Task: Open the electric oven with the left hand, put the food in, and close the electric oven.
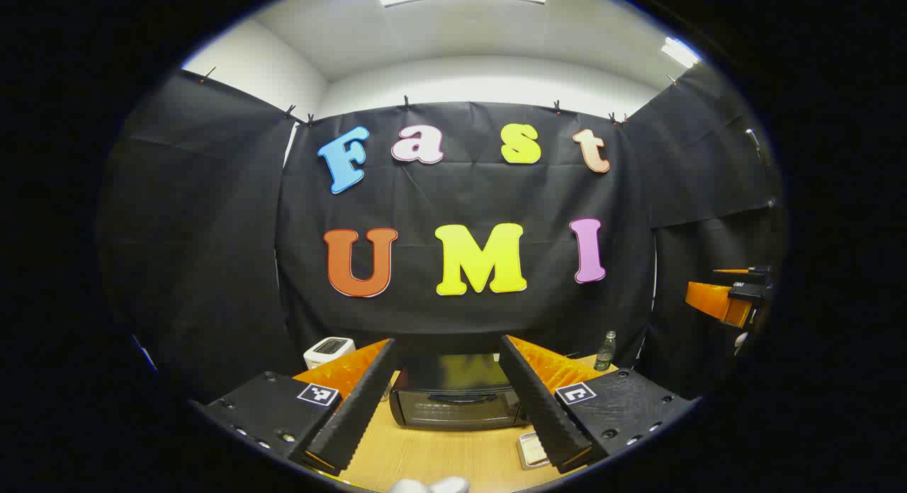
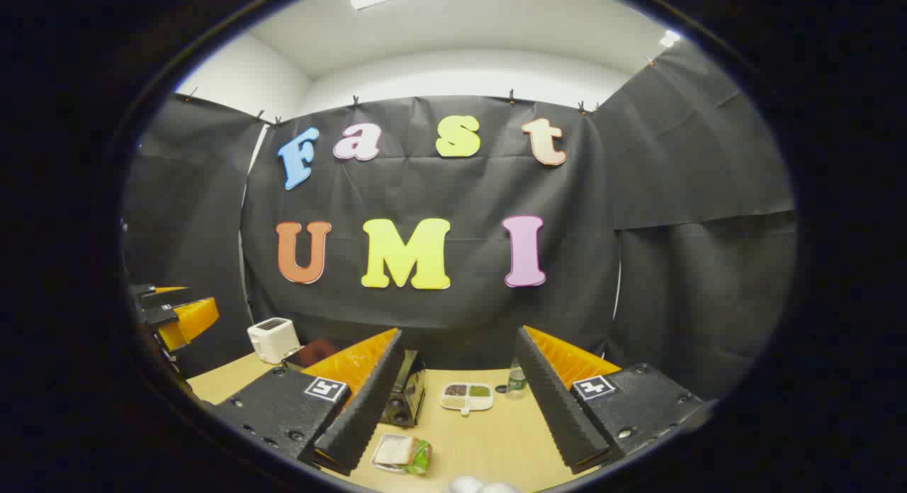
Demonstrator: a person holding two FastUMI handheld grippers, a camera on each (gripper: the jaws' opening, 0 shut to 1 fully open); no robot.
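We're up high over the wooden table [image 1: 418,454], both grippers raised well above it with open air beneath. In the left gripper view our left gripper [image 1: 450,436] sits at the bottom of the frame, fingers spread wide with nothing between them, and the electric oven [image 1: 453,401] shows right through that gap, bottom centre. Its door is shut, dark glass front with a handle bar across the upper part, and it stands squarely facing us on the table. To its left, just past our left finger, a white toaster [image 1: 328,351] sits against the booth wall; to the oven's right a small green-capped bottle [image 1: 604,350] stands near the table's far right edge. A small tray [image 1: 530,449] peeks out by the right finger at the lower right, its contents hidden. At the far right edge of the frame, mid-height, we see the other gripper held in the air, well apart from ours.

Over in the right gripper view, our right gripper [image 2: 460,436] is likewise wide open and holding nothing. The oven [image 2: 405,397] appears side-on just beside our left finger, lower centre. Below it, near the bottom edge, the food [image 2: 402,452] lies on a small tray: a sandwich with green at its side. A white divided dish [image 2: 467,397] with dark and green fillings sits centre, the bottle [image 2: 516,381] just right of it. The toaster [image 2: 273,339] stands at the left, table bare around it.
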